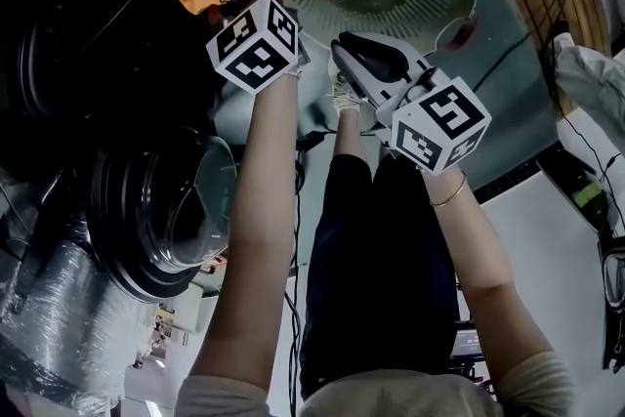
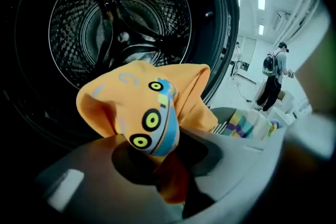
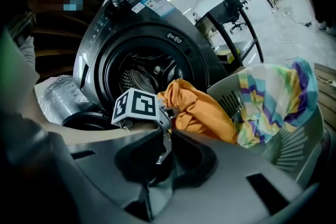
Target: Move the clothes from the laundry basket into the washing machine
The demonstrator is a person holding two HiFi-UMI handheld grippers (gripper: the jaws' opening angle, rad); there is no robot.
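The left claw (image 2: 169, 168) pinches an orange cloth garment with a cartoon print (image 2: 131, 97), held just before the open round mouth of the dark washing machine's steel drum (image 2: 121, 23). The right claw (image 3: 149, 168), pressed together and empty, sits by the grey slatted laundry basket's (image 3: 286, 147) rim.

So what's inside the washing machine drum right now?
Only bare perforated metal and its ribs show in the drum; no clothes are visible. The orange garment, clamped in the jaws of the left gripper, covers its lower part.

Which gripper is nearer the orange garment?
Left. The left gripper is clamped on the orange garment; the right gripper sits apart from it, empty.
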